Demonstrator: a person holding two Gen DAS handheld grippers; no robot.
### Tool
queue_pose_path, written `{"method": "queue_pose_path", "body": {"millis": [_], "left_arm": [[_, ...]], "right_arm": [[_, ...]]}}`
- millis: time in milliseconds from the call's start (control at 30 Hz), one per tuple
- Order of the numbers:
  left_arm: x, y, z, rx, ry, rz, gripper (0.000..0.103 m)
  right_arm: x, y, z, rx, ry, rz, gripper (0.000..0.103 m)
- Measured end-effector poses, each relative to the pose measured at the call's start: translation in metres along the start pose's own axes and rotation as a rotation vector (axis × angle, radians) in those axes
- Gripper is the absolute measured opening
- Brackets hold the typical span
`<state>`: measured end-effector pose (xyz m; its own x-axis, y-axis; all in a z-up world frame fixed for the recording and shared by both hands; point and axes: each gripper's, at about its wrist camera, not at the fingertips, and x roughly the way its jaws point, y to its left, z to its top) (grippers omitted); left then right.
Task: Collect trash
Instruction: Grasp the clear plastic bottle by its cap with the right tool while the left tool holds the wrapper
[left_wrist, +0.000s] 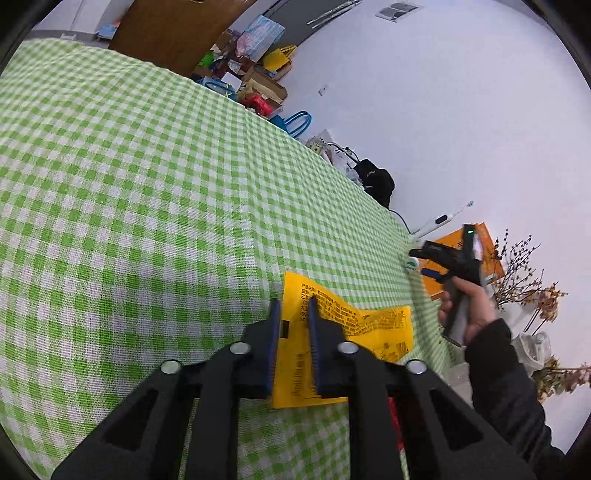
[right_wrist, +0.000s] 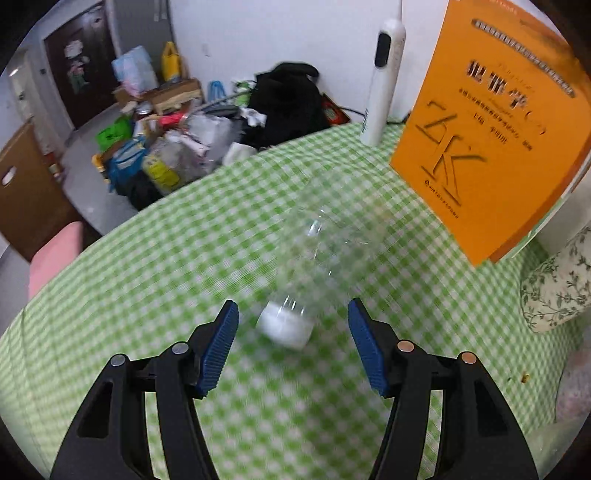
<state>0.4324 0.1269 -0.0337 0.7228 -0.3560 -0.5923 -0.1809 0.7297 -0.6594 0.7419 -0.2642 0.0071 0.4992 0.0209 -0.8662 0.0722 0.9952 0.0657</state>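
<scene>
A yellow wrapper (left_wrist: 354, 332) with black print lies flat on the green checked tablecloth (left_wrist: 147, 203). My left gripper (left_wrist: 294, 308) hovers over its left part, jaws a narrow gap apart, gripping nothing. A clear plastic bottle (right_wrist: 325, 258) with a white cap (right_wrist: 284, 326) lies on the cloth, cap toward me, blurred. My right gripper (right_wrist: 291, 314) is open wide, its fingers on either side of the cap, not touching. The right gripper (left_wrist: 448, 258) also shows in the left wrist view, held by a hand near the table's right end.
An orange book (right_wrist: 495, 122) leans against the wall at the back right, a white electric toothbrush (right_wrist: 380, 81) stands beside it. A floral pillow (right_wrist: 557, 291) lies at the right. Bags and boxes (right_wrist: 166, 147) clutter the floor beyond the table edge. Dried flowers (left_wrist: 528, 288) stand at the right.
</scene>
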Motion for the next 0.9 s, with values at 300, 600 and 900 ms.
{"method": "queue_pose_path", "body": {"millis": [300,600,900], "left_arm": [[0.007,-0.012,-0.010,0.076,0.039,0.019,0.001],[0.001,-0.023,-0.005,0.128,-0.009,0.032,0.000],[-0.016,-0.073,-0.010,0.216,-0.042,0.097,0.000]], "right_arm": [[-0.029,-0.012,-0.053,-0.025,0.012,0.056,0.035],[-0.157,-0.041,-0.159,-0.102,-0.098,0.210,0.034],[-0.267,-0.084,-0.279,-0.123,-0.207,0.287,0.034]]}}
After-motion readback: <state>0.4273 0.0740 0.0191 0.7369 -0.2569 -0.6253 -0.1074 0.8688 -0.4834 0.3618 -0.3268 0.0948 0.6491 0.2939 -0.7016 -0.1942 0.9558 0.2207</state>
